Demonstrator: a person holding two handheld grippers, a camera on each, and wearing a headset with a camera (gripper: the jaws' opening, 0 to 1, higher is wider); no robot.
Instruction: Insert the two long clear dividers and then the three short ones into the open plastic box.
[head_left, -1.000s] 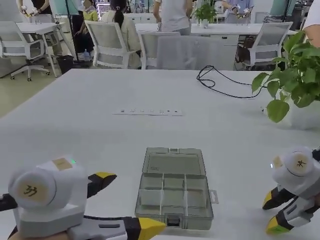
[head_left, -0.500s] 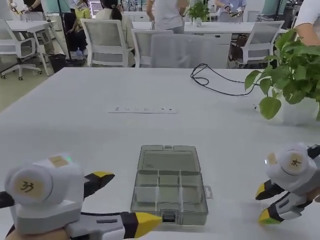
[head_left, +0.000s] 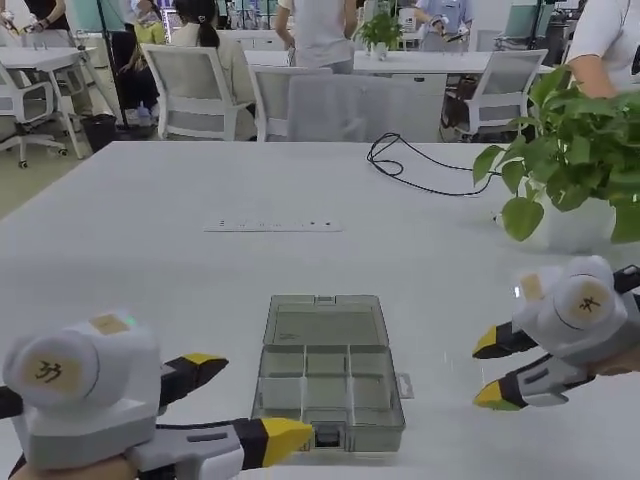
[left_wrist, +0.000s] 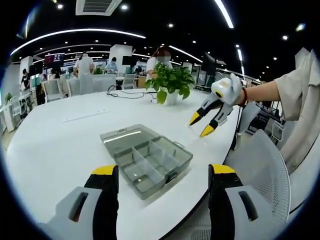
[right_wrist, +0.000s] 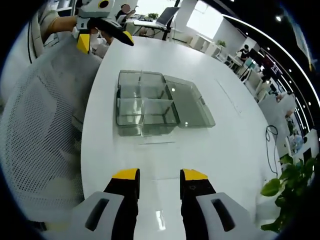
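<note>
My left gripper (head_left: 255, 400) and right gripper (head_left: 485, 372) flank the plastic box (head_left: 325, 328), jaws apart and empty, since its dividers (head_left: 345, 377) appear seated.

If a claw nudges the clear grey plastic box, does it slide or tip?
Likely slides rather than tips: the smoky clear plastic compartment box sits low and flat on the glossy white table. Probably light, given thin see-through walls. Its open lid lies flat behind and may flex at the hinge.
</note>
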